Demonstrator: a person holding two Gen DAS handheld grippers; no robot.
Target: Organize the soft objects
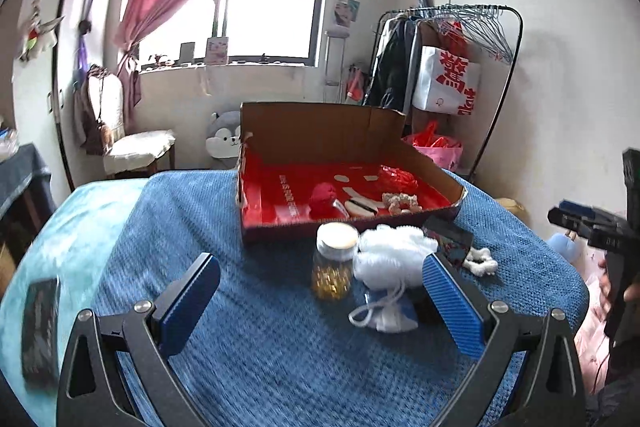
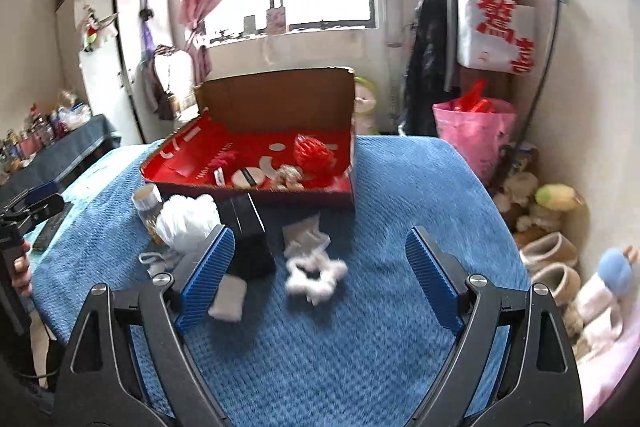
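Nearest, the right gripper (image 2: 320, 291) hangs wide and empty above the blue blanket (image 2: 360, 367); the white fluffy scrunchie (image 2: 316, 275) lies just ahead between its fingers, nearer than to the equally spread left gripper (image 1: 320, 307), short of the red box (image 2: 256, 163).

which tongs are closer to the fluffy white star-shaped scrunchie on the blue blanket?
Right. The right tongs stand open with the scrunchie just ahead between the fingers; the left tongs face the glass jar, scrunchie off to their right.
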